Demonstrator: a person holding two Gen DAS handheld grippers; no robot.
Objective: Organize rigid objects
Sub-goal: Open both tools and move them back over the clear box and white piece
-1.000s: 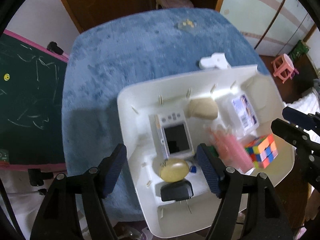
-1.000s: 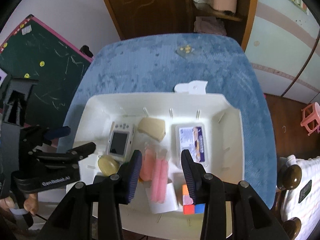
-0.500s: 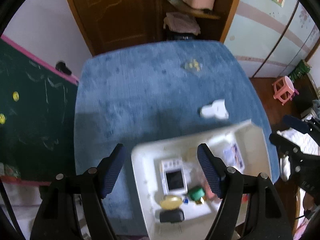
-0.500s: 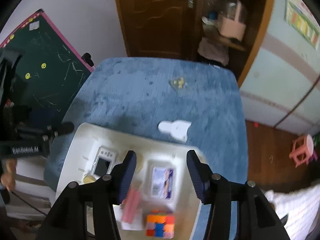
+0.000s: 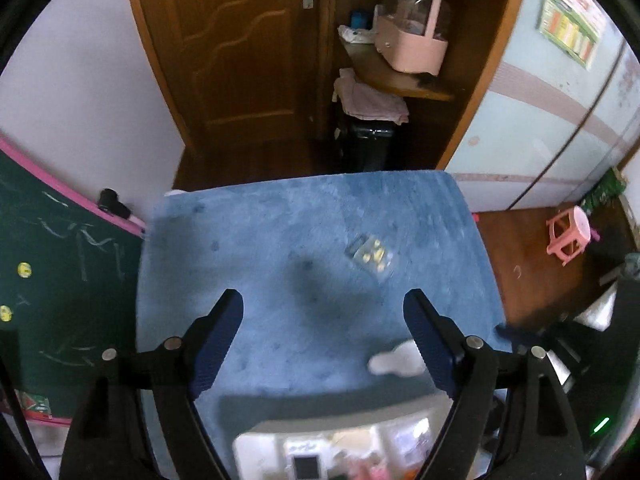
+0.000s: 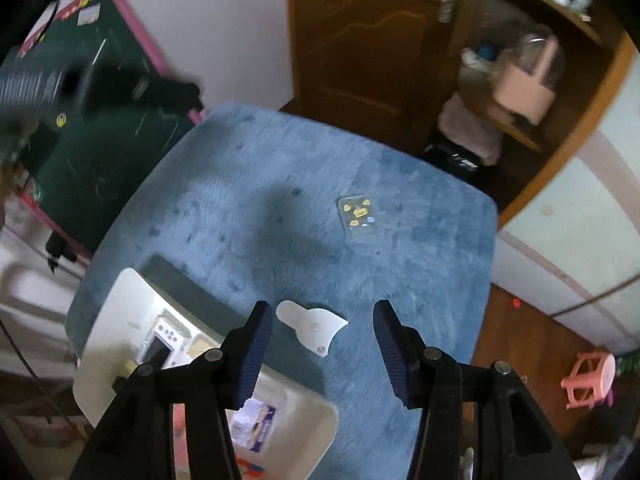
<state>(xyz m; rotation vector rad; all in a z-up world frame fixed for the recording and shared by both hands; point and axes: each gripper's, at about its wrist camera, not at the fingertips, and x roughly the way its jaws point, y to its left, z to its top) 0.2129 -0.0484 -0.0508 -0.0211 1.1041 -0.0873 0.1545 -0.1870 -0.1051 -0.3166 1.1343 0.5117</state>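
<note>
A white bin [image 6: 120, 312] sits at the near edge of a blue fuzzy table [image 6: 280, 200]; it holds a small white device [image 6: 160, 344], a labelled clear box [image 6: 256, 428] and pink items. It shows blurred in the left wrist view [image 5: 256, 440]. A white flat scraper [image 6: 314, 326] lies on the table just beyond the bin; it also shows in the left wrist view [image 5: 396, 360]. A clear packet with yellow bits [image 6: 358, 212] lies farther back [image 5: 370, 254]. My right gripper [image 6: 323, 350] is open and empty above the scraper. My left gripper [image 5: 323, 344] is open and empty, high above the table.
A green chalkboard with a pink frame [image 5: 48, 272] stands left of the table. A wooden door [image 5: 232, 52] and a shelf with a pink basket [image 5: 412, 44] are behind it. A pink stool [image 5: 568, 236] stands on the floor to the right.
Both grippers have lifted and tilted up away from the bin. The bin has slid to the bottom of both views, and the far table and room have come into sight. Both stay open.
</note>
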